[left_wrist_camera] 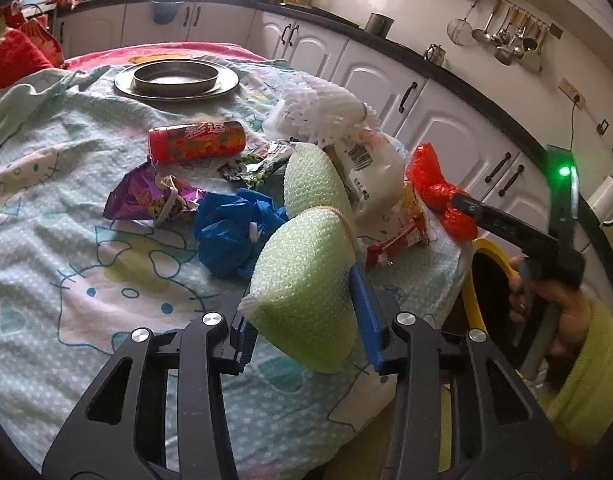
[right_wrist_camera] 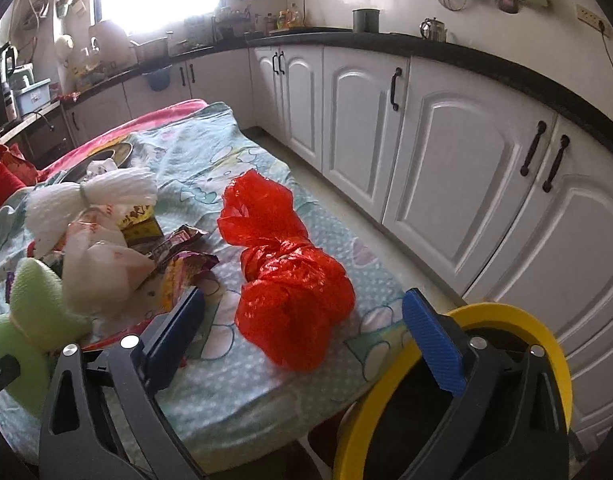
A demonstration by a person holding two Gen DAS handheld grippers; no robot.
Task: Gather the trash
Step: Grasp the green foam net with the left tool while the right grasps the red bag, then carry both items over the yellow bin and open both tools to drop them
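On the cartoon-print cloth (left_wrist_camera: 66, 208) covering the worktop, the trash lies in a loose heap. At the left are a red snack tube (left_wrist_camera: 197, 142) lying on its side and, nearer, a crumpled purple wrapper (left_wrist_camera: 150, 196). Just right of the wrapper lies a blue plastic bag (left_wrist_camera: 234, 232). The left gripper (left_wrist_camera: 306, 320) has its jaws closed on the near lobe of a green bubble-wrap bundle (left_wrist_camera: 302, 280), the blue pads pressing it from both sides. Beyond it lie white foam netting (left_wrist_camera: 322, 112) and a white printed bag (left_wrist_camera: 370, 172). Farther right, a knotted red plastic bag (right_wrist_camera: 286, 272) lies near the worktop's right edge. The right gripper (right_wrist_camera: 306, 332) has its jaws wide open, either side of that bag's near end and not touching it. A yellow-rimmed bin (right_wrist_camera: 546, 344) stands just beside the worktop's near right corner.
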